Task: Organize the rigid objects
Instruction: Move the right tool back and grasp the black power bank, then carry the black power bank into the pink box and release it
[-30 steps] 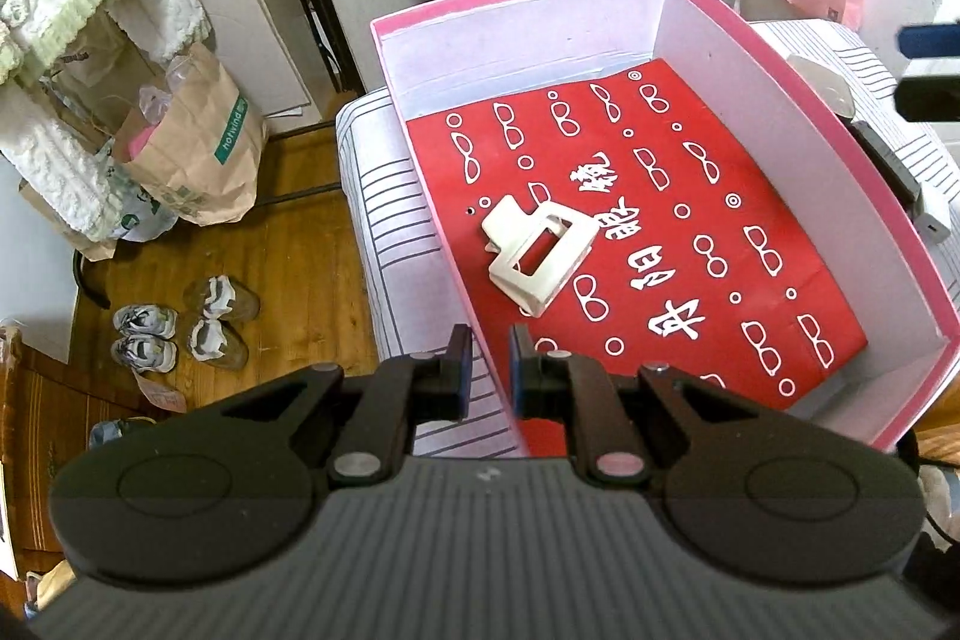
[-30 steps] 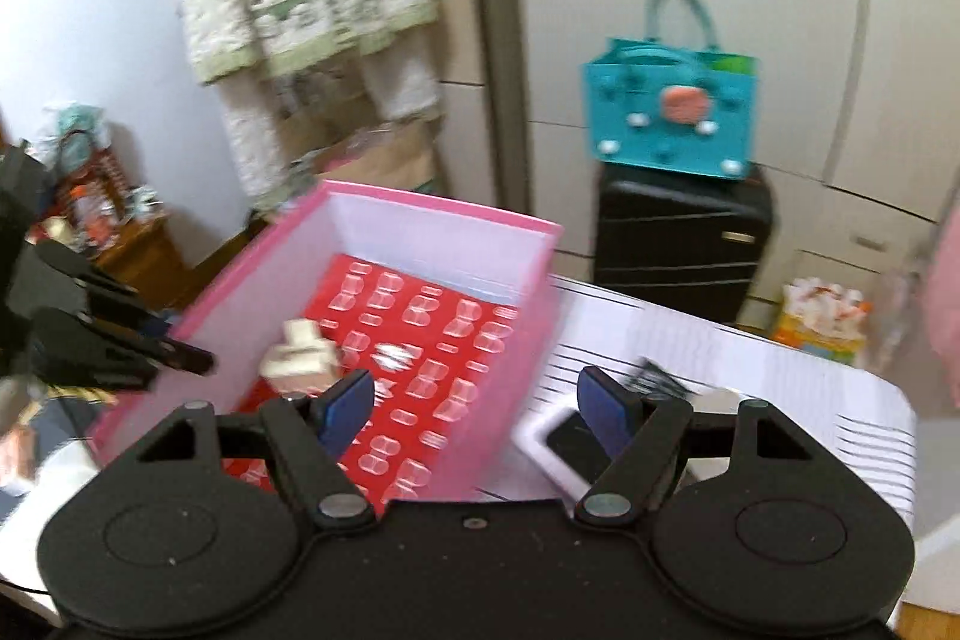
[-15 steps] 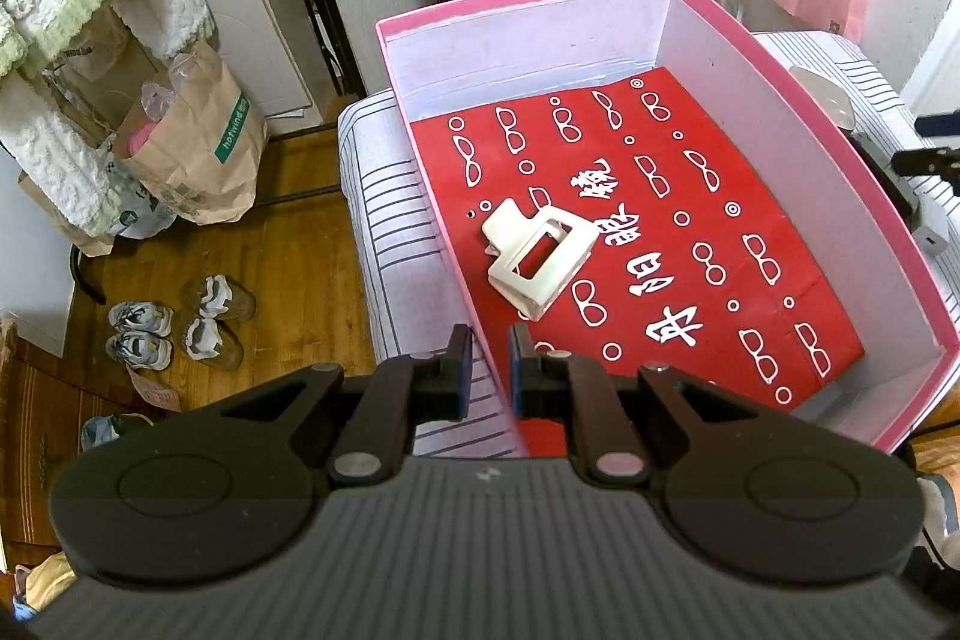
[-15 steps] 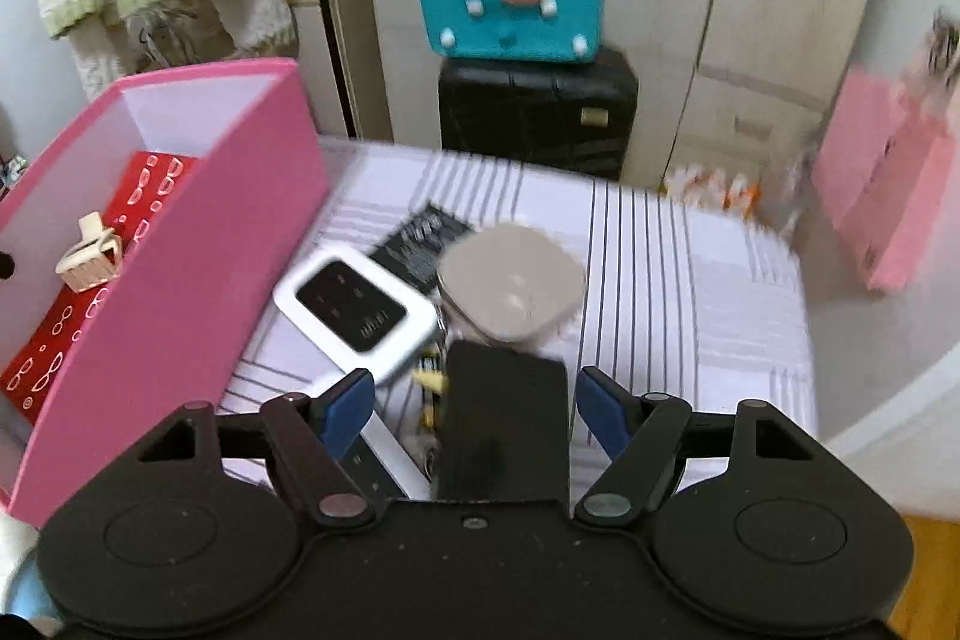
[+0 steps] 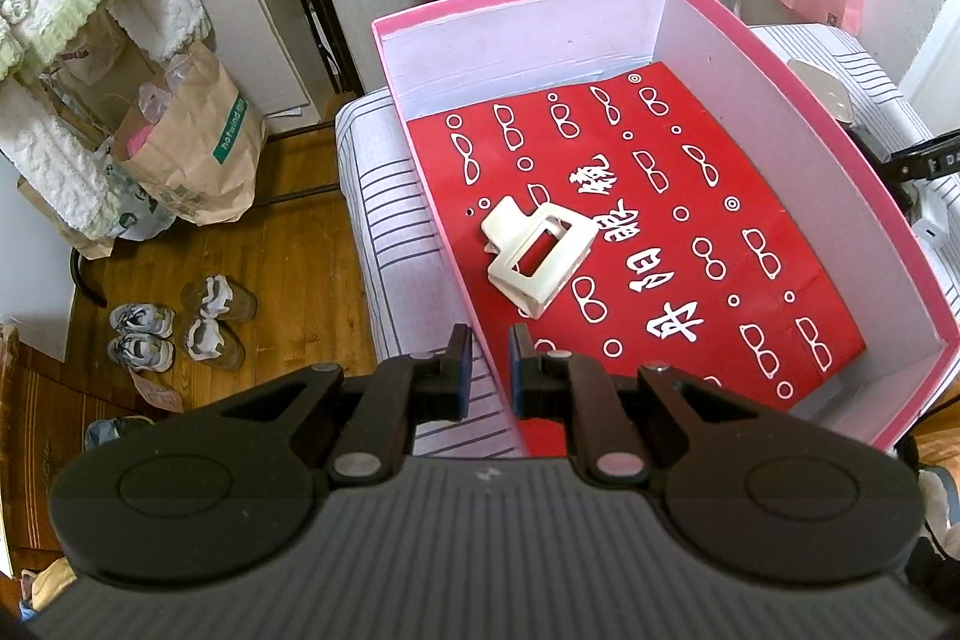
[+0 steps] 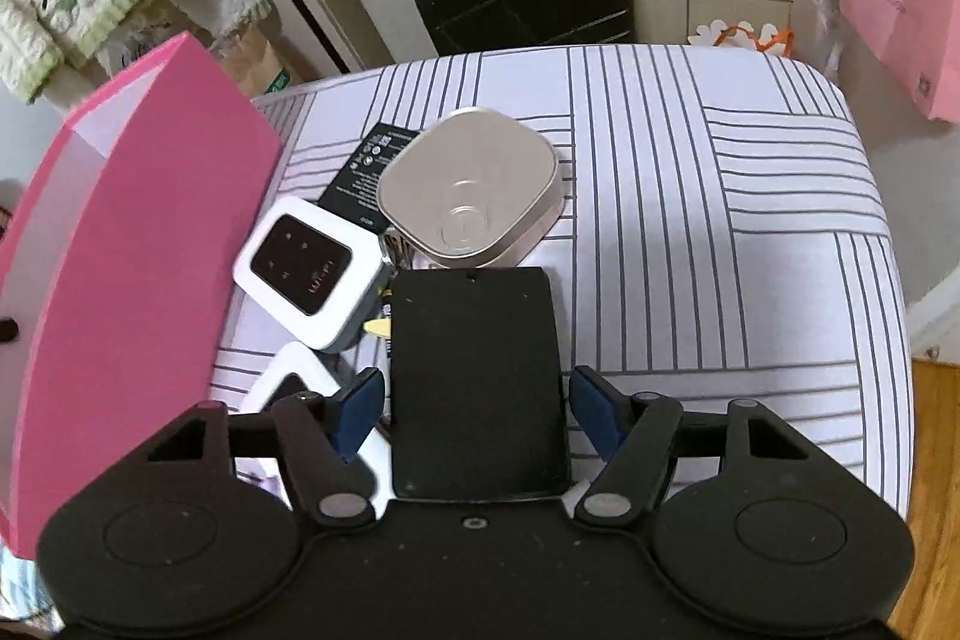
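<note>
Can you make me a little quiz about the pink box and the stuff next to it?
1. What lies in the pink box on the red paper?
2. True or false: the silver tin is inside the box.
3. The left gripper is shut on: A) the box's wall B) a spoon C) nothing

Key: 1 a cream hair clip; 2 false, it sits outside on the striped cloth; 3 A.

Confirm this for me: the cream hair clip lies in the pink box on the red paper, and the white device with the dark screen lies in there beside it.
One thing is wrong. The cream hair clip does lie on the red paper in the pink box, but the white device lies outside the box on the striped cloth, as the right wrist view shows.
</note>
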Action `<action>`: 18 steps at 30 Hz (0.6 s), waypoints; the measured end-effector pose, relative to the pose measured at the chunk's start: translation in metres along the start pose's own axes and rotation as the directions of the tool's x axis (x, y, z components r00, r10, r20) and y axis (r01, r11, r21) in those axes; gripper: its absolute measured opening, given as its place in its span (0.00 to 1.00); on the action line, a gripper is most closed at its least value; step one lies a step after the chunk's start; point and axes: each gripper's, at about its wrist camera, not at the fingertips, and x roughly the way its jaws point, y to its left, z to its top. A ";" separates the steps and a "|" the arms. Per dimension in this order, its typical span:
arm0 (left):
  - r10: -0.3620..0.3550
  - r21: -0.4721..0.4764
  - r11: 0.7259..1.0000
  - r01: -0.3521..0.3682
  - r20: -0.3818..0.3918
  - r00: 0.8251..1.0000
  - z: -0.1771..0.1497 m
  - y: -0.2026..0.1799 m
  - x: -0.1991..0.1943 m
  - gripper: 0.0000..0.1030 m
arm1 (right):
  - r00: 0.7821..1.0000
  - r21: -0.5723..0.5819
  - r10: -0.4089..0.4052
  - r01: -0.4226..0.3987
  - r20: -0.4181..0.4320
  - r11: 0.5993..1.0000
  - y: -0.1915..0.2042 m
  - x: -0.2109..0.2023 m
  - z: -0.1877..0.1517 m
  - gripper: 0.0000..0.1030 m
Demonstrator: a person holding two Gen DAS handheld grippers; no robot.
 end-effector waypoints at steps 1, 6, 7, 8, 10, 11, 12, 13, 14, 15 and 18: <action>0.000 0.001 1.000 0.000 -0.001 1.000 0.000 0.000 0.000 0.11 | 1.000 -0.003 -0.005 0.005 0.008 1.000 -0.001 0.001 0.000 0.71; 0.000 0.004 1.000 0.000 -0.006 1.000 0.001 -0.001 0.001 0.11 | 0.999 -0.086 0.020 -0.016 0.040 0.996 0.010 -0.007 -0.002 0.65; 0.000 0.005 1.000 0.000 -0.004 1.000 0.000 -0.001 0.001 0.11 | 0.998 -0.112 0.033 -0.027 0.048 0.993 0.013 -0.011 -0.003 0.65; 0.003 0.006 1.000 -0.003 -0.002 1.000 0.000 -0.001 0.001 0.11 | 0.998 -0.125 0.035 -0.027 0.062 0.992 0.018 -0.016 -0.004 0.65; 0.006 0.012 1.000 -0.006 0.005 1.000 0.000 -0.003 0.001 0.11 | 0.996 -0.165 0.037 -0.022 0.086 0.986 0.029 -0.026 -0.005 0.65; 0.007 0.015 1.000 -0.008 0.007 1.000 -0.001 -0.003 0.001 0.11 | 0.994 -0.182 0.037 -0.018 0.100 0.983 0.034 -0.031 -0.005 0.65; 0.009 0.016 1.000 -0.009 0.008 1.000 -0.001 -0.003 0.001 0.11 | 0.993 -0.197 0.041 -0.019 0.107 0.980 0.040 -0.036 -0.005 0.65; 0.009 0.017 1.000 -0.009 0.008 1.000 -0.001 -0.003 0.001 0.11 | 0.993 -0.210 0.046 -0.022 0.112 0.977 0.044 -0.040 -0.005 0.65; 0.006 0.016 1.000 -0.007 0.008 1.000 -0.001 -0.003 0.001 0.11 | 0.991 -0.224 0.050 -0.021 0.125 0.974 0.050 -0.045 -0.004 0.65; 0.005 0.015 1.000 -0.006 0.006 1.000 -0.001 -0.004 0.001 0.11 | 0.989 -0.238 0.054 -0.021 0.134 0.971 0.055 -0.050 -0.004 0.65; 0.004 0.024 1.000 -0.004 0.000 1.000 -0.001 -0.004 0.000 0.11 | 0.982 -0.297 0.080 -0.026 0.169 0.954 0.077 -0.071 -0.003 0.65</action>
